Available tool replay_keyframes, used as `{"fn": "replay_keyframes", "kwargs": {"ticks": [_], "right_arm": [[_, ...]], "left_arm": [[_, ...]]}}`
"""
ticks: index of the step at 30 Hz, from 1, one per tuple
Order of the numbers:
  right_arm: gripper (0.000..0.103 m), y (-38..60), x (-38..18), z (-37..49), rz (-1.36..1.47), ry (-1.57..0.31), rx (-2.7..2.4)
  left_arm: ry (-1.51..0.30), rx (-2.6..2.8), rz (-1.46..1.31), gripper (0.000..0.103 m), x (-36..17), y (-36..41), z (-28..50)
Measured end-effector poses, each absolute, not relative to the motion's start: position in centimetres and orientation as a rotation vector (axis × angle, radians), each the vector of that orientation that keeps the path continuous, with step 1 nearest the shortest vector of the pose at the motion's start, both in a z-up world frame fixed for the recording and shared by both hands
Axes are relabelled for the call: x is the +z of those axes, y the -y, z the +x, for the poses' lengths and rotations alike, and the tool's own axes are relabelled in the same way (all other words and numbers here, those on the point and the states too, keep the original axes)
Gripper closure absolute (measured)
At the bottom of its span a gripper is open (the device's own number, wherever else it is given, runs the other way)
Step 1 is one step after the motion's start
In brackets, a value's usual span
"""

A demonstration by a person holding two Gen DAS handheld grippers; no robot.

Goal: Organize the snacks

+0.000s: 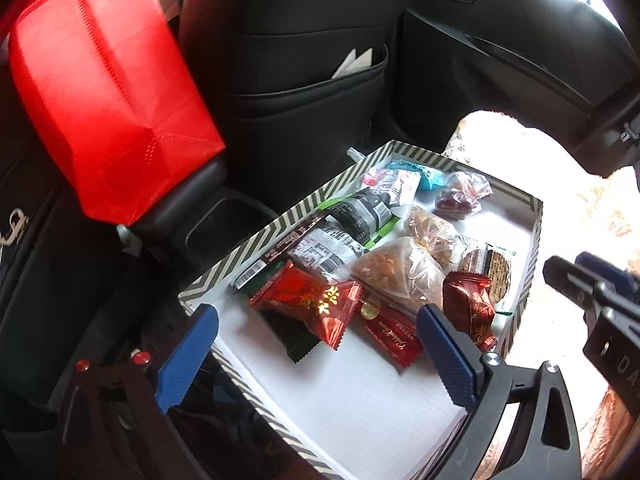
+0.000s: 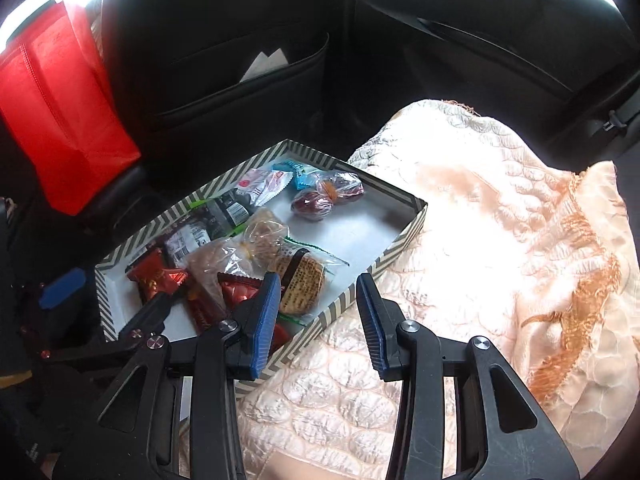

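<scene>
Your left hand-held gripper [image 1: 316, 356] hangs with its jaws wide apart and empty over the near end of the striped box [image 1: 256, 236], where the snacks [image 1: 384, 248] lie heaped. Your right hand-held gripper [image 2: 318, 320] is parted, gripping nothing, above the box's edge and the quilted cloth [image 2: 500, 216].

Wrapped snacks [image 1: 360, 248], red, clear, black and teal packets, lie heaped along the left wall of a shallow chevron-striped cardboard box [image 1: 224, 268] with a white floor.
</scene>
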State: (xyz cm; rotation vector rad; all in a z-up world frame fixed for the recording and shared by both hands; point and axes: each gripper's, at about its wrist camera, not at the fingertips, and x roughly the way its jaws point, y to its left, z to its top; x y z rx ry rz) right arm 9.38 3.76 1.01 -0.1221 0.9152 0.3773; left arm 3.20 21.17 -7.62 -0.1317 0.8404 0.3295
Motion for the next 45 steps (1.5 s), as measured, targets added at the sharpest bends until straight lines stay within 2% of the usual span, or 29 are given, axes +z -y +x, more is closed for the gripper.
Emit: {"fn": "replay_keyframes", "kwargs": {"ticks": [9, 45], "right_arm": [[0.064, -4.0, 0.5, 8.0, -0.096, -0.925, 0.382], [0.064, -4.2, -0.5, 7.5, -0.096, -0.969, 0.393]], "left_arm": [[-0.846, 0.393, -0.064, 0.001, -7.4, -20.9, 2.5], [-0.819, 0.327, -0.103, 0.001, -7.7, -20.4, 2.2]]}}
